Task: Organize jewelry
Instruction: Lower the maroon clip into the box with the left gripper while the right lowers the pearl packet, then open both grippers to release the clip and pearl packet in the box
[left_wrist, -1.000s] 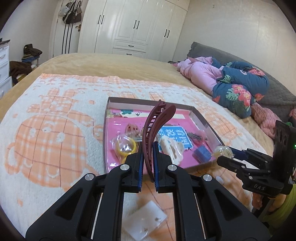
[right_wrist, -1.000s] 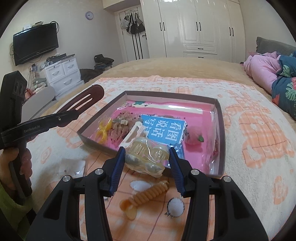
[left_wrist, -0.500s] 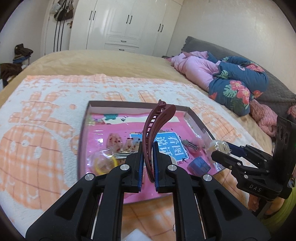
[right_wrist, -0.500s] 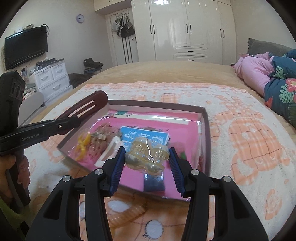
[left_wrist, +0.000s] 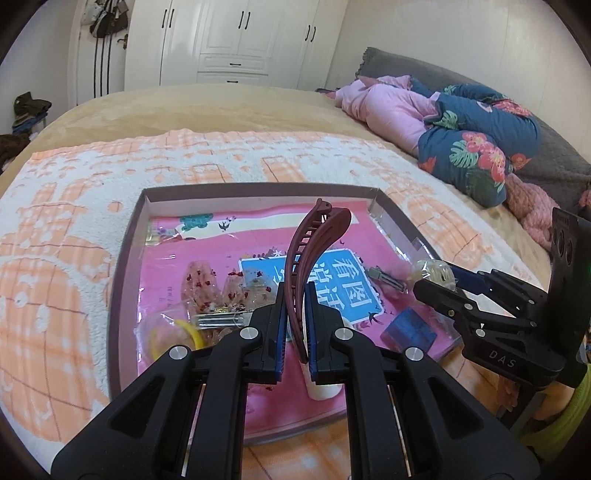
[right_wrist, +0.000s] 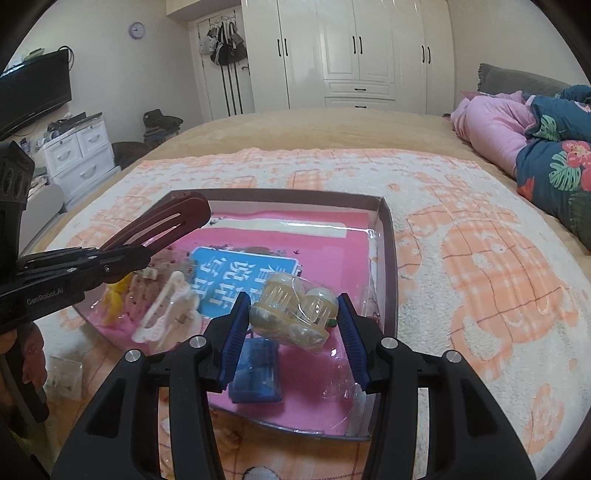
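A shallow brown box (left_wrist: 127, 251) with a pink lining lies on the bed; it also shows in the right wrist view (right_wrist: 389, 258). My left gripper (left_wrist: 295, 325) is shut on a dark red banana hair clip (left_wrist: 314, 243) and holds it upright above the box's near half. My right gripper (right_wrist: 291, 317) is shut on a clear bag of pale yellow claw clips (right_wrist: 291, 314) above the box's near right part. In the box lie a white claw clip (right_wrist: 166, 310), a blue block (right_wrist: 255, 373), a yellow ring (left_wrist: 184, 332) and glittery clips (left_wrist: 214, 284).
The box sits on an orange and white blanket (left_wrist: 55, 258) over a tan bedspread. Pink and floral bedding (left_wrist: 461, 125) is heaped at the right. A small clear bag (right_wrist: 62, 373) lies on the blanket left of the box. White wardrobes stand behind the bed.
Both grippers have moved forward from the blanket in front of the box to above its near half, each still holding its item.
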